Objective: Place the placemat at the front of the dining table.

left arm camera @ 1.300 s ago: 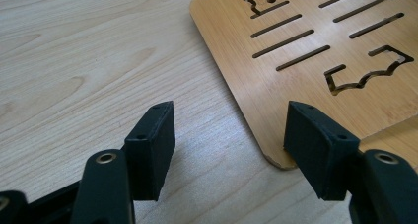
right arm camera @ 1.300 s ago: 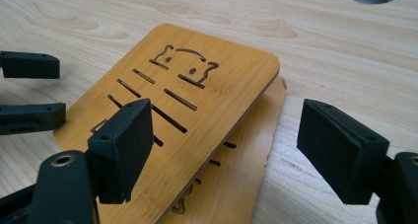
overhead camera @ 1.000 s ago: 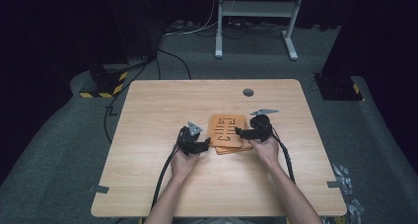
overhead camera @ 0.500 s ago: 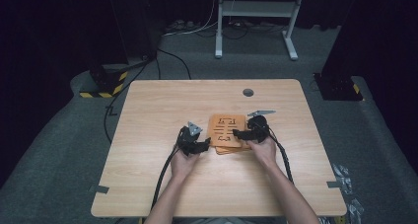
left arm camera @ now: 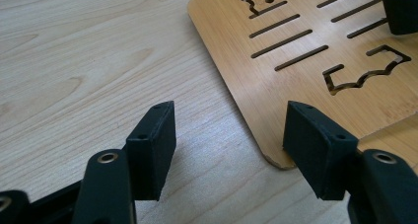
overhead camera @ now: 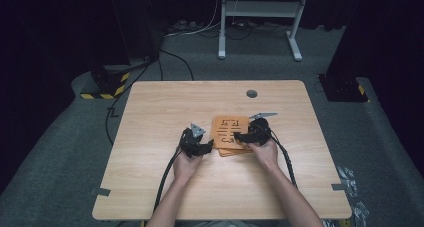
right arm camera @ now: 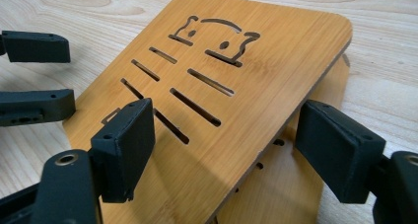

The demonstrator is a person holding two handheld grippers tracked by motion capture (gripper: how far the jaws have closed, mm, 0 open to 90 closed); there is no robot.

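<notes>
Both grippers open, holding nothing, flanking the top board. Best closed squarely on its raised edge, lifted off the lower board.

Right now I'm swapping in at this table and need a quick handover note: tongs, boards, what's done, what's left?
Left tongs: open, at the top board's near left corner, gripping nothing.
Right tongs: open, straddling that board's right side, pads apart from it.
Boards: slotted bamboo stack mid-table; the top one lies askew over a lower board.
Done: both tongs in place.
Left: probably grip and lift the top board.
</notes>
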